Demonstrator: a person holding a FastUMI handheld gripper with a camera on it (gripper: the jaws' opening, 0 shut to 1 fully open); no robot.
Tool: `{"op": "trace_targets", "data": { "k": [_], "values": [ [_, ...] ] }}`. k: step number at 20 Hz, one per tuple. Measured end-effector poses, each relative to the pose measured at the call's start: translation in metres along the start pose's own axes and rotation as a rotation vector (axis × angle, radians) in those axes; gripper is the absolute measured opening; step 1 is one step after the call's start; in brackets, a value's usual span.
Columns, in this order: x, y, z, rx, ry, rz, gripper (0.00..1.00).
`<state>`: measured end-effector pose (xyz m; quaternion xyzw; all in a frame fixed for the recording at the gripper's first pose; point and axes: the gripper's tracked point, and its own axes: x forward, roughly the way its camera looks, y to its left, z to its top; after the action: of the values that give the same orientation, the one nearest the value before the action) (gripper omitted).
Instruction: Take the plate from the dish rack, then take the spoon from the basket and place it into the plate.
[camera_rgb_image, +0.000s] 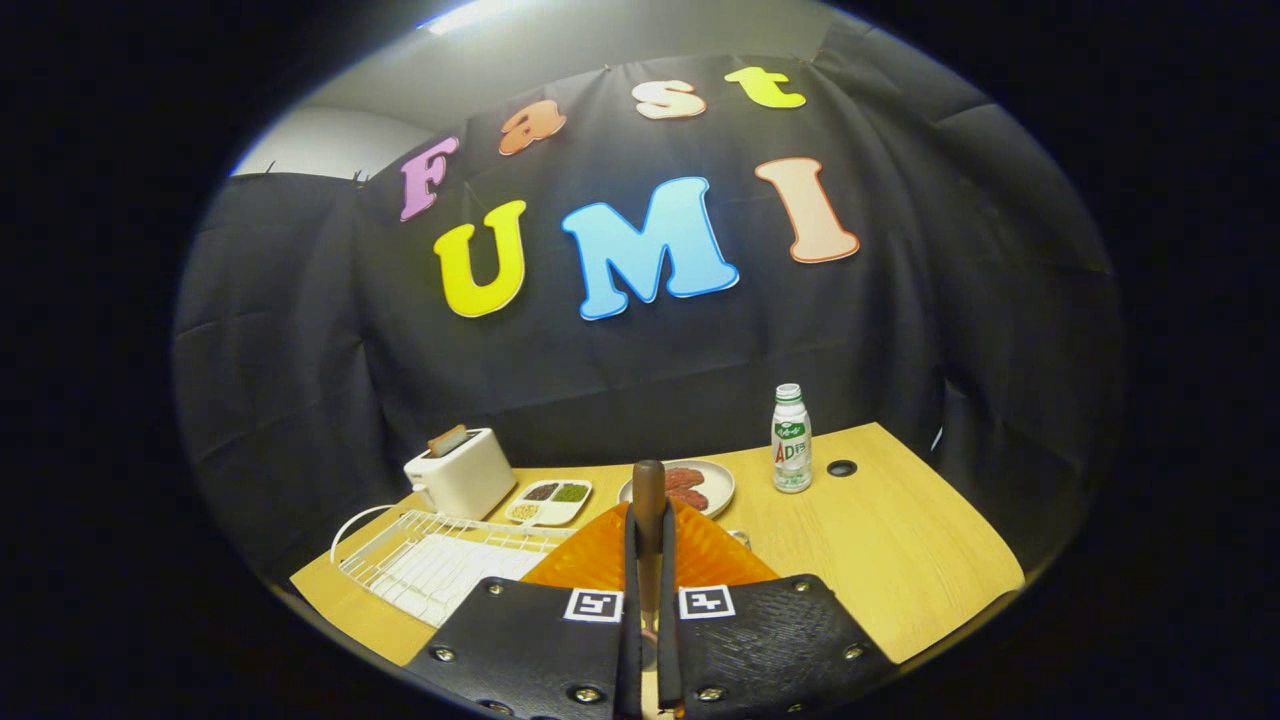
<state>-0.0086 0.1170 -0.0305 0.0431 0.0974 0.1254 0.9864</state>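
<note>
My gripper (648, 530) is shut on the spoon (648, 485). Its brown wooden handle stands up between the two black fingers (630, 560), its rounded end poking out above their tips. Whether the spoon's bowl hangs below is hidden by the fingers. An orange ribbed plate (585, 568) lies on the wooden table just beyond and under the fingers, partly covered by them. To the plate's left stands the white wire dish rack (430, 560), with no dish in it.
Beyond the rack sits a white toaster (462, 472) with toast in it. Beside it are a white divided dish (550, 500) of grains, a pale plate (705, 487) with red slices, and a white bottle (791, 440). A cable hole (842, 468) marks the table (900, 560).
</note>
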Motion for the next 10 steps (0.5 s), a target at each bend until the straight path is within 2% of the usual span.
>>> {"op": "trace_targets", "data": {
  "k": [10],
  "values": [
    [-0.057,0.092,-0.087,0.023,0.079,0.223,0.06]
  ]
}}
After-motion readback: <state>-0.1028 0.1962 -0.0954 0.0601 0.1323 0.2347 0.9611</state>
